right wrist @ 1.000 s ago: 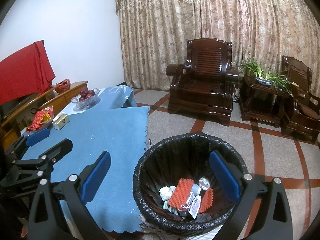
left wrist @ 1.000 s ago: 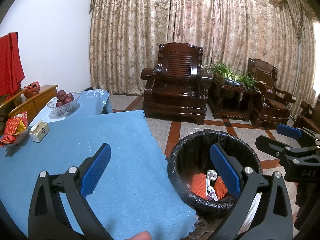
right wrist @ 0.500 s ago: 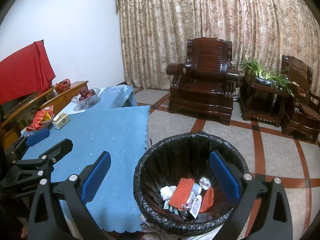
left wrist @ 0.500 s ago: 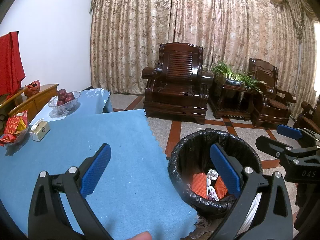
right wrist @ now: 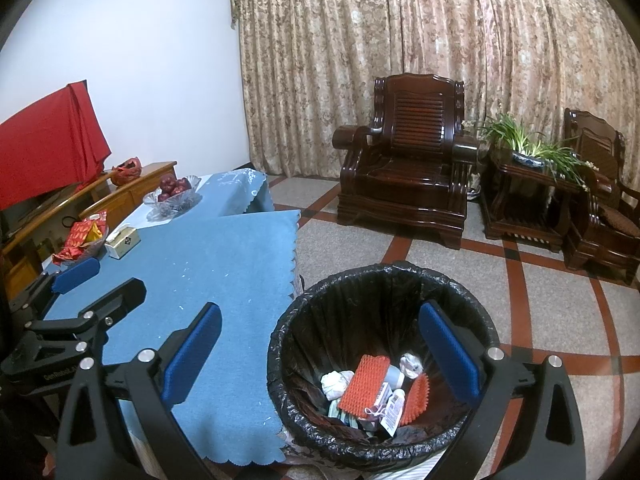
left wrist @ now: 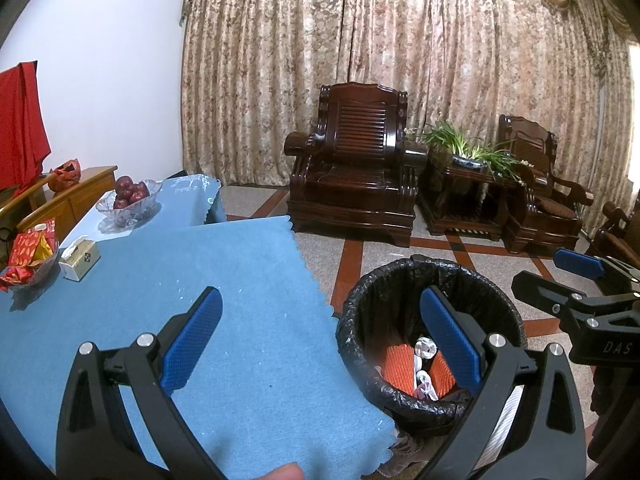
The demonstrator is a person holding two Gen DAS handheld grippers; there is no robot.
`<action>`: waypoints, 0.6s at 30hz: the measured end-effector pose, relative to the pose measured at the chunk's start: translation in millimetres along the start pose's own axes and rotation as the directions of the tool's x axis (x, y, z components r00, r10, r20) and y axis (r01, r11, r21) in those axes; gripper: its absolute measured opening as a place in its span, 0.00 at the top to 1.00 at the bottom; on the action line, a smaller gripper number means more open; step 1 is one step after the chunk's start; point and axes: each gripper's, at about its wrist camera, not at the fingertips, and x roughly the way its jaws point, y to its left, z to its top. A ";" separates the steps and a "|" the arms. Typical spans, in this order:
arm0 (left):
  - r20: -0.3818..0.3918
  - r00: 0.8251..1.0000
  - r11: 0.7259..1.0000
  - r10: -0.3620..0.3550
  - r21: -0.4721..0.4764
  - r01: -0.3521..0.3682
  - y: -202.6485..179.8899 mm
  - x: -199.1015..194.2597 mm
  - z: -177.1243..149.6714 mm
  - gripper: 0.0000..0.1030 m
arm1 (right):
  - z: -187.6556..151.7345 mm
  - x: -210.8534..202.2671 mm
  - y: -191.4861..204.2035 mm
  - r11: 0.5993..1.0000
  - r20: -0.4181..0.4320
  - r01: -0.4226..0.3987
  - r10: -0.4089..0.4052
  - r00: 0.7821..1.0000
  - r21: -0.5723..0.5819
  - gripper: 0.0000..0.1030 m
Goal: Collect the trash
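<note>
Left gripper: spread, empty.
Right gripper: spread, empty.
Risk: either gripper snags the bin liner, tipping collected trash.

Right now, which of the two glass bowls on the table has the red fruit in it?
The far glass bowl, beside the tissue box's far side; the nearer bowl holds red packets.

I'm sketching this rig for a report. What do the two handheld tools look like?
Both match: the left tool and right tool each have black, angular, triangulated frames with silver screw heads at the joints, and two long fingers faced with textured blue pads. White lettering marks the bodies: "DAS" shows on the right tool seen from the left camera. No cables or sleeves are visible.
</note>
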 end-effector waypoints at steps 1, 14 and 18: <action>0.000 1.000 1.000 0.001 0.000 -0.001 -0.2 0.0 0.2 0.06 | 0.0 0.2 0.9 1.000 -0.001 0.000 0.000 1.000 0.001 0.06; -0.004 1.000 1.000 0.001 0.000 -0.001 3.7 -2.0 -3.6 0.06 | -0.9 1.9 0.8 1.000 -0.003 0.000 0.000 1.000 0.001 0.06; -0.005 1.000 1.000 0.000 0.000 0.000 3.2 -1.6 -2.2 0.06 | -0.5 1.9 0.6 1.000 -0.005 0.000 0.000 1.000 0.001 0.06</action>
